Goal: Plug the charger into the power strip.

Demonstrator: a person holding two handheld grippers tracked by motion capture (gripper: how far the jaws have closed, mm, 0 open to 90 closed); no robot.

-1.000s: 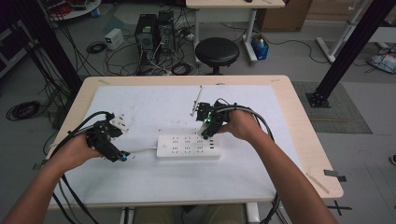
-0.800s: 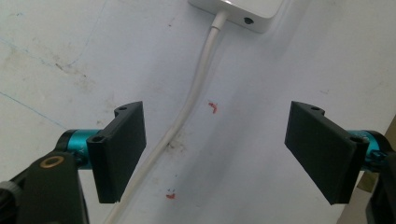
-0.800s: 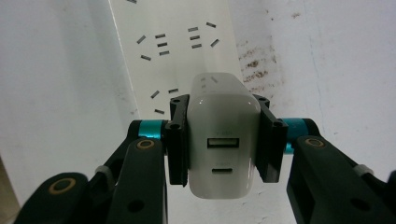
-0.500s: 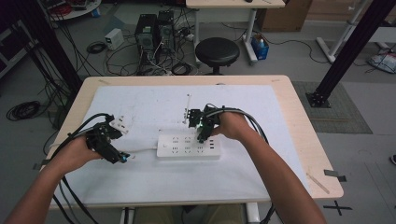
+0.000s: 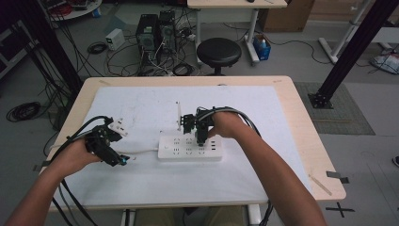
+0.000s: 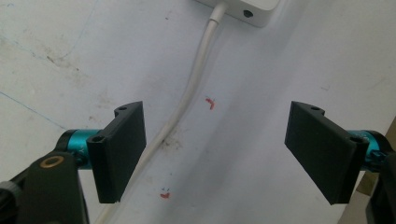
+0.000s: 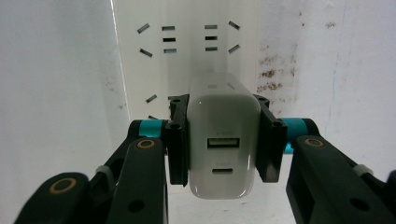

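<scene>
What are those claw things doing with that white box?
A person is holding a claw in each hand at a table. The right claw is squeezed shut on a white charger and holds it just above the white power strip, over its sockets; it isn't plugged in yet. The left claw is open and grips nothing. It hovers by the power strip's cord, which lies on the white table mat.

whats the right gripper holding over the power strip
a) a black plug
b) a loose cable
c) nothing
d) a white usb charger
d: in the right gripper view the right gripper has its jaws clamped on both sides of a white usb charger, just above the power strip.
</scene>
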